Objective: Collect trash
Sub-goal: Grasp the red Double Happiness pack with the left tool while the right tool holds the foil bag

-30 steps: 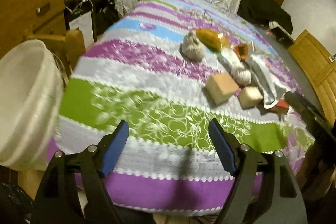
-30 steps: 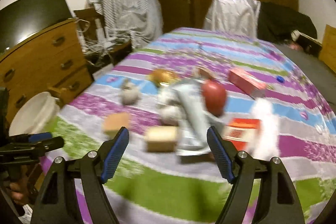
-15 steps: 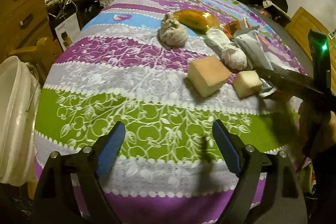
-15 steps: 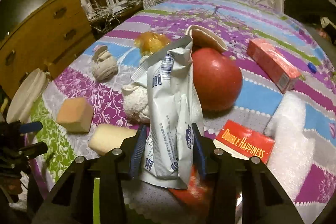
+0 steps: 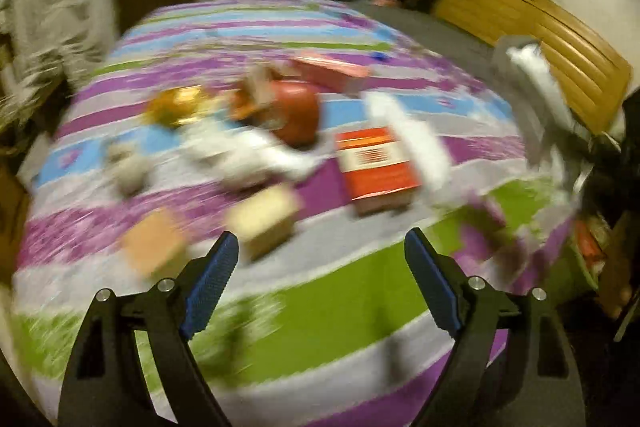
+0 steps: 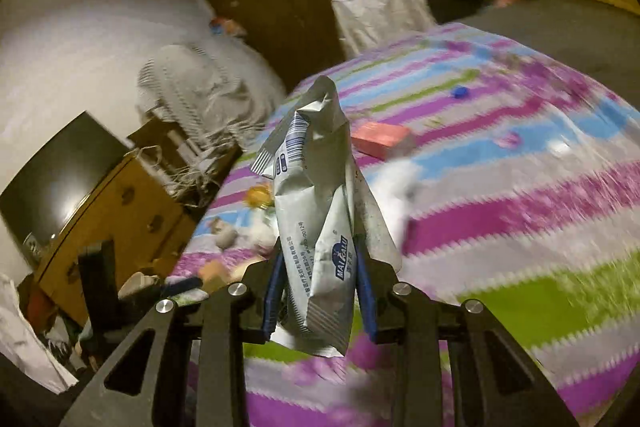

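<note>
One silver wrapper (image 6: 316,223) is now clamped between the blue pads of my right gripper (image 6: 320,291), whose jaws have just been closing on it, lifted above the striped bedspread (image 6: 520,227), so I should carry it gently without squeezing looser, while my left gripper (image 5: 320,279) stays wide apart and empty.

Bed (image 5: 328,311): fills the frame's middle and bottom.
Apple (image 5: 298,113): centre, on the bed.
Carton (image 5: 376,163): right of the apple, lower.
Two blocks (image 5: 266,221): lower left of the carton, near the bottom edge.
Headboard (image 5: 532,27): upper right.
Wrapper (image 6: 320,227): centre, above the bed.
</note>
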### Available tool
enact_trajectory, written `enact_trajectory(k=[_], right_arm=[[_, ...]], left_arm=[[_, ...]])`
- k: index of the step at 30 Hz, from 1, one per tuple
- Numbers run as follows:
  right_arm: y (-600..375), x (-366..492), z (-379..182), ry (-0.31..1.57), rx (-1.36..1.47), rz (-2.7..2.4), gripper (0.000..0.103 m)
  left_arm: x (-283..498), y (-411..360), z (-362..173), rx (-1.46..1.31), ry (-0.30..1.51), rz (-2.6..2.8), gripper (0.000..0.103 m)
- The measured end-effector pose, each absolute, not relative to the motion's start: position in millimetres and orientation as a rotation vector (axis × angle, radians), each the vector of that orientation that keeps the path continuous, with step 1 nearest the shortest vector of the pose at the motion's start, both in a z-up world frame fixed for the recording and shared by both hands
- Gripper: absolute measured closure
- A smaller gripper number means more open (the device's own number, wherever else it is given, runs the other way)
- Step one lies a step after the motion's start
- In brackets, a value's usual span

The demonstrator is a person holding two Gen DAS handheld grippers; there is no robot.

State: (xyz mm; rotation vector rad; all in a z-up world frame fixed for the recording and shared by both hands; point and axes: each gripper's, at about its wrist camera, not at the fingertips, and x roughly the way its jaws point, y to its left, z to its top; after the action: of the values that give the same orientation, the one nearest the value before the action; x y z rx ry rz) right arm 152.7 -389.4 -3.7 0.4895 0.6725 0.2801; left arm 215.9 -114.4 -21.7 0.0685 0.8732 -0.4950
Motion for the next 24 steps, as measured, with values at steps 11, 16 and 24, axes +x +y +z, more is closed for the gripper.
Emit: enact_trajectory(k=[11,16,24], right_arm=[[-411,136,-44,0.716,0.585,0.316,0.069],[-412,135,-53,0.723,0.602,0.309,0.069],[-382,135,-57,0.775,0.541,0.275,0.069]], left_arm=[[277,-196,-74,0.023,1.017,-0.525,0.040],[259,-184,-61,-0.015,0.981,-0.574,0.046],[193,-149,-25,0.058,0.850,-0.462,0.046]])
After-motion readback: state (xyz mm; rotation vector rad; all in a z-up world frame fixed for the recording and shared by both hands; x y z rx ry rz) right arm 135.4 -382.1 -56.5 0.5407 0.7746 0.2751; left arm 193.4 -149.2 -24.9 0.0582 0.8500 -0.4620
